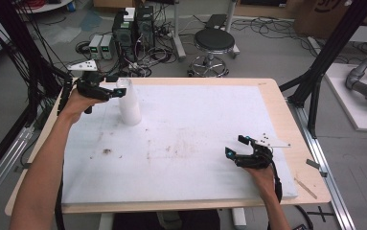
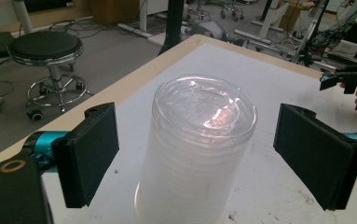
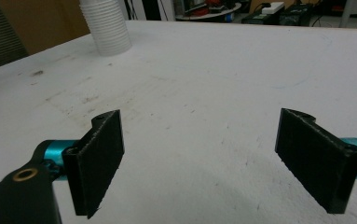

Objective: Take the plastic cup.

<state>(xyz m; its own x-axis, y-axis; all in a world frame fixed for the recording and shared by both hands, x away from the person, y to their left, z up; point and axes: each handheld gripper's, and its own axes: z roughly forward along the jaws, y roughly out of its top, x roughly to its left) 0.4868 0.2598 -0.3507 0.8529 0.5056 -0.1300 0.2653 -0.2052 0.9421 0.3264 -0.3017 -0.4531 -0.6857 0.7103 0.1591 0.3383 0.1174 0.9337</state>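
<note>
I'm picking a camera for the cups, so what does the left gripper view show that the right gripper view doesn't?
Left gripper view: the top rim of the cup stack between the open left gripper, apart from both pads, a stool beyond the table edge, and the far right gripper. Right gripper view: the stack's ribbed base and the right gripper's open jaws over bare mat. Both: the white mat and the stack.

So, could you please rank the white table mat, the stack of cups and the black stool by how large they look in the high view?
1. White table mat, by far the largest.
2. Black stool, though it stands farther from the camera, so its true size is unsure.
3. Stack of cups, slightly smaller in the picture.
</note>
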